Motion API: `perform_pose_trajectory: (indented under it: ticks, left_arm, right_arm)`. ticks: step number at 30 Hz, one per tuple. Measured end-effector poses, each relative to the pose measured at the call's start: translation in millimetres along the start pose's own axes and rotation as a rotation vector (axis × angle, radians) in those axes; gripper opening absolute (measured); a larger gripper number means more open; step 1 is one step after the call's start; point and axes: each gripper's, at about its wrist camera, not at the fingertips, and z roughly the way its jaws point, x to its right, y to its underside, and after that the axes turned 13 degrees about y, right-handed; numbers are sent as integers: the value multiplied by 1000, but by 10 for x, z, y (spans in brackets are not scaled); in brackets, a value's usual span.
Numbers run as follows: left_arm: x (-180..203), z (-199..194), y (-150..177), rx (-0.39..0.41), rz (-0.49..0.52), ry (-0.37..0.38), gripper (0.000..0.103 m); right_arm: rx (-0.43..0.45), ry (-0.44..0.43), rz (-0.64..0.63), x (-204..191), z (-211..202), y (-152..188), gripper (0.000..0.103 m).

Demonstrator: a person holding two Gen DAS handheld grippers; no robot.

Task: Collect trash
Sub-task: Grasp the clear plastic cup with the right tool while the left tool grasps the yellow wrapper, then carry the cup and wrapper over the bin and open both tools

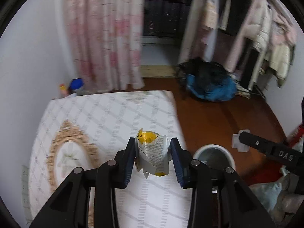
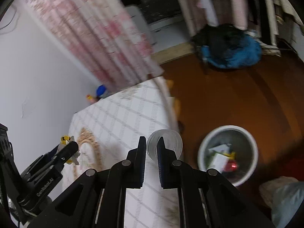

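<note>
My left gripper (image 1: 153, 142) is shut on a crumpled yellow-and-white wrapper (image 1: 153, 152), held above the white quilted mattress (image 1: 106, 117). In the right wrist view that wrapper (image 2: 65, 138) shows at the lower left. My right gripper (image 2: 151, 142) is shut on the wall of a clear plastic cup (image 2: 169, 142), over the mattress edge (image 2: 121, 117). The cup (image 1: 237, 142) also appears at the right of the left wrist view. A round white trash bin (image 2: 228, 127) stands on the floor beside the bed with paper and packaging inside. In the left wrist view the bin (image 1: 212, 146) is partly hidden behind my finger.
A wooden floor (image 2: 237, 95) lies right of the bed. A blue and black bundle (image 1: 209, 83) sits by a clothes rack (image 1: 266, 38). A pink curtain (image 1: 104, 38) hangs behind the bed, with a blue-capped bottle (image 1: 76, 84) in the corner. A pale bag (image 2: 285, 199) lies near the bin.
</note>
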Motion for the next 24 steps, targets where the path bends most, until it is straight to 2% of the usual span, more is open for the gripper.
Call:
perform_pose_trajectory:
  ticks: [3, 6, 10, 13, 16, 19, 20, 21, 22, 23, 24]
  left_arm:
    - [330, 266, 9, -40, 14, 59, 33]
    - [621, 684, 53, -118, 4, 134, 33]
    - [845, 1395, 176, -259, -40, 209, 33]
    - [923, 1930, 275, -377, -78, 249, 34]
    - [998, 2256, 330, -451, -112, 282, 40]
    - [1079, 2546, 366, -518, -89, 239, 46]
    - [1100, 2583, 358, -524, -77, 233, 53]
    - [1120, 2629, 350, -527, -65, 220, 66]
    - [1134, 2635, 360, -524, -59, 212, 76]
    - [1146, 2639, 360, -519, -50, 201, 91]
    - [1159, 2630, 372, -518, -47, 192, 95]
  right_arm:
    - [-29, 54, 64, 563, 91, 52, 12]
    - [-73, 96, 120, 1036, 274, 123, 12]
    - [-162, 144, 200, 1677, 701, 246, 12]
    - [-235, 162, 240, 1994, 1098, 327, 12]
    - [-292, 178, 256, 2239, 1463, 382, 12]
    - [-338, 194, 254, 2400, 1787, 395, 12]
    - [-352, 200, 255, 2441, 1870, 392, 13]
    - [-364, 200, 255, 2474, 1940, 393, 13]
    - [-375, 209, 255, 2497, 1997, 389, 16]
    - [-378, 214, 253, 2508, 2023, 394, 34]
    - [-380, 215, 254, 2524, 2026, 411, 66]
